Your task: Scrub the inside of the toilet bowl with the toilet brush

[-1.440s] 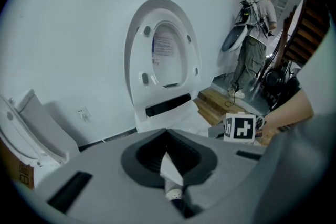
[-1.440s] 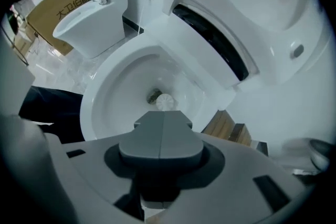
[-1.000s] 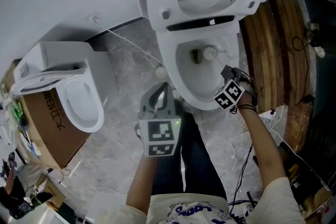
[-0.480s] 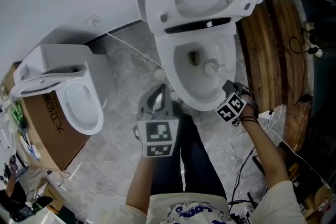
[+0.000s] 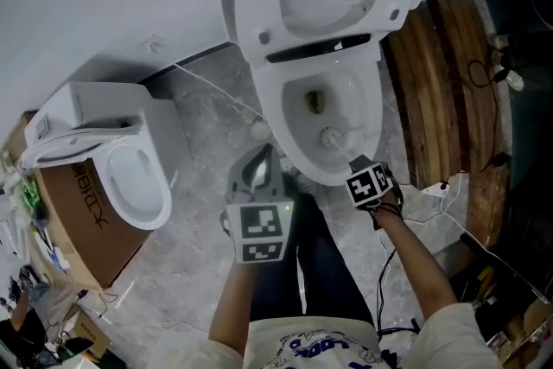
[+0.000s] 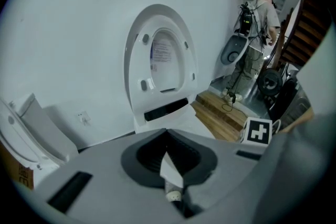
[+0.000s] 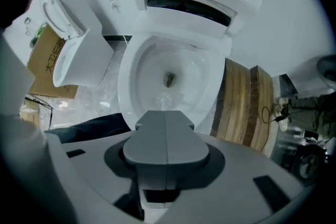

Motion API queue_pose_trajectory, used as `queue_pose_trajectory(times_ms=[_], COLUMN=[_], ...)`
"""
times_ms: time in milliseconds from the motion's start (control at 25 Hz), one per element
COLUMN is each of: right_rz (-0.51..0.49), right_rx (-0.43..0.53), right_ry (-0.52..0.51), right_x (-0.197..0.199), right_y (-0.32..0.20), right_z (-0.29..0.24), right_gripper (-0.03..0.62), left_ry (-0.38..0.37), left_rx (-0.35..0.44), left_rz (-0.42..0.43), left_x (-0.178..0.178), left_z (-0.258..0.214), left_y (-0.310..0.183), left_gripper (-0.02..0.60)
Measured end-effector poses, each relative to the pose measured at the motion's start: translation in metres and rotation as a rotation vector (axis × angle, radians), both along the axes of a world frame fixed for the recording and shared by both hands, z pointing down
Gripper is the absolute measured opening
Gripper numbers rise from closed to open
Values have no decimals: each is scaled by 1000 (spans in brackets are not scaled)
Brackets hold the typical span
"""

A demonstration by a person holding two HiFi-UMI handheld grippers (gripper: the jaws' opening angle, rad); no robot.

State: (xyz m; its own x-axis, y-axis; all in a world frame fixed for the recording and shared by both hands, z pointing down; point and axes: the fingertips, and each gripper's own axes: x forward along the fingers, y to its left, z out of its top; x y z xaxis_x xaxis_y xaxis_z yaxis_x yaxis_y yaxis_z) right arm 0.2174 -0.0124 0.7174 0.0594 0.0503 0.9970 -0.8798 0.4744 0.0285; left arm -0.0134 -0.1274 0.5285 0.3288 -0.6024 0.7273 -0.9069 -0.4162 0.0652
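Note:
The white toilet bowl (image 5: 292, 115) stands open with its seat and lid (image 5: 259, 4) raised against the wall. The toilet brush's white round head (image 5: 330, 136) rests low on the front inner wall, below the drain hole (image 5: 314, 102). My right gripper (image 5: 354, 163) hovers over the bowl's near rim, shut on the brush's handle, which the jaws hide. In the right gripper view the shut jaws (image 7: 166, 114) point down at the brush head (image 7: 164, 100) inside the bowl (image 7: 125, 78). My left gripper (image 5: 261, 160) is shut, held over the floor left of the bowl, its jaw tips (image 6: 167, 132) facing the raised seat (image 6: 160, 63).
A second white toilet (image 5: 130, 173) sits on a cardboard box (image 5: 82, 225) at the left. Wooden planks (image 5: 432, 82) lie right of the bowl, with cables (image 5: 449, 186) across them. A thin white cord (image 5: 216, 86) runs over the grey floor. A person (image 6: 258, 34) stands far off.
The brush head has slid from the bowl's back right, beside the drain, down to the front wall. My right gripper moved left and nearer the front rim. The left gripper stayed put.

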Motion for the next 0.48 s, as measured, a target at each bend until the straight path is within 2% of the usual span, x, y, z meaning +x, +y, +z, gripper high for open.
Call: queue_pose_trajectory(times_ms=[320, 480], right_rz=[300, 425], right_rx=[-41, -26], right_ry=[-95, -179], right_x=[-29, -48], right_y=[12, 4], right_z=[-2, -7], right_gripper=[173, 173], left_ry=[7, 9], left_rx=[18, 24], left_rz=[-3, 1], left_x=[-2, -1], left_z=[-14, -22], left_y=[0, 2], left_gripper=[2, 2])
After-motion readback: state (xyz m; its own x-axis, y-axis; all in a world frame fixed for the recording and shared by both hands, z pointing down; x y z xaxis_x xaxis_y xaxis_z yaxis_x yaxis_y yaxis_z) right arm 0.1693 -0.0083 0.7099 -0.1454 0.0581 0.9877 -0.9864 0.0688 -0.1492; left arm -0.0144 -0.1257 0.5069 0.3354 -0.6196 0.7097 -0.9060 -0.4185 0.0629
